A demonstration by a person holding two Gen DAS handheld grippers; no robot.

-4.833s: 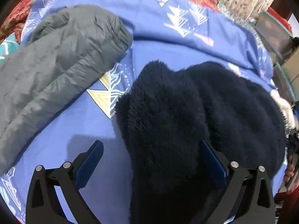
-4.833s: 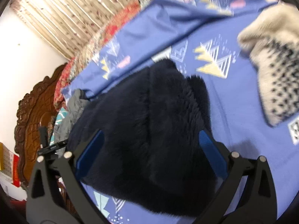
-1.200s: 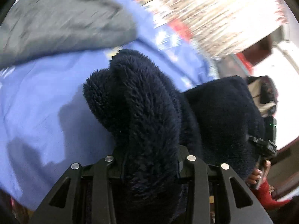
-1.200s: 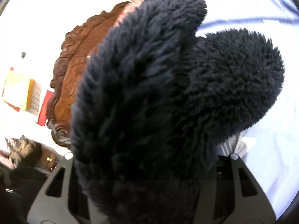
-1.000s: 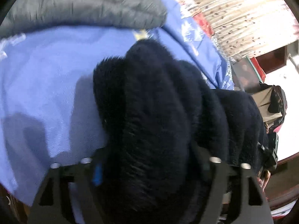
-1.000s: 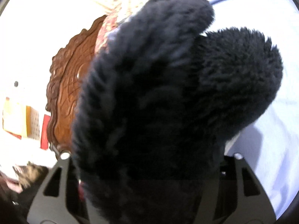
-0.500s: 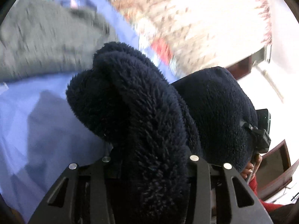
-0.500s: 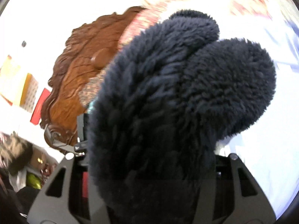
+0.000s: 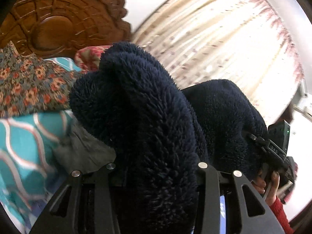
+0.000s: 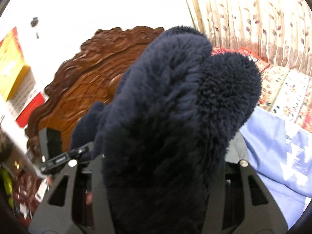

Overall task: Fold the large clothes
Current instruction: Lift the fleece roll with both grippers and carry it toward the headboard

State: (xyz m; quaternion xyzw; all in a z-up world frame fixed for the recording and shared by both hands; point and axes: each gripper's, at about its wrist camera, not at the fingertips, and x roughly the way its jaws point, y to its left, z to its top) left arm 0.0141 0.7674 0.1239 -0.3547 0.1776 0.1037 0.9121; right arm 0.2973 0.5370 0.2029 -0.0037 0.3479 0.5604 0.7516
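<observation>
A dark navy fluffy fleece garment [image 9: 148, 128] fills the middle of the left wrist view and bulges up between the jaws of my left gripper [image 9: 156, 167], which is shut on it. The same garment [image 10: 165, 126] fills the right wrist view, clamped in my right gripper [image 10: 158, 161], also shut on it. Both grippers hold it lifted above the bed. The right gripper and the hand holding it show at the right of the left wrist view [image 9: 276, 152]. The fingertips of both grippers are hidden in the fleece.
A carved wooden headboard [image 9: 58, 19] [image 10: 87, 81] stands behind. A grey jacket [image 9: 85, 154] lies on teal patterned bedding [image 9: 25, 140] with a floral pillow [image 9: 29, 85]. A blue sheet [image 10: 273, 152] lies at the right. Curtains [image 9: 224, 39] hang behind.
Both grippers closed on the navy fleece, which lay flat on the blue sheet, and lifted it. In the last second both have tilted upward toward the headboard and curtains.
</observation>
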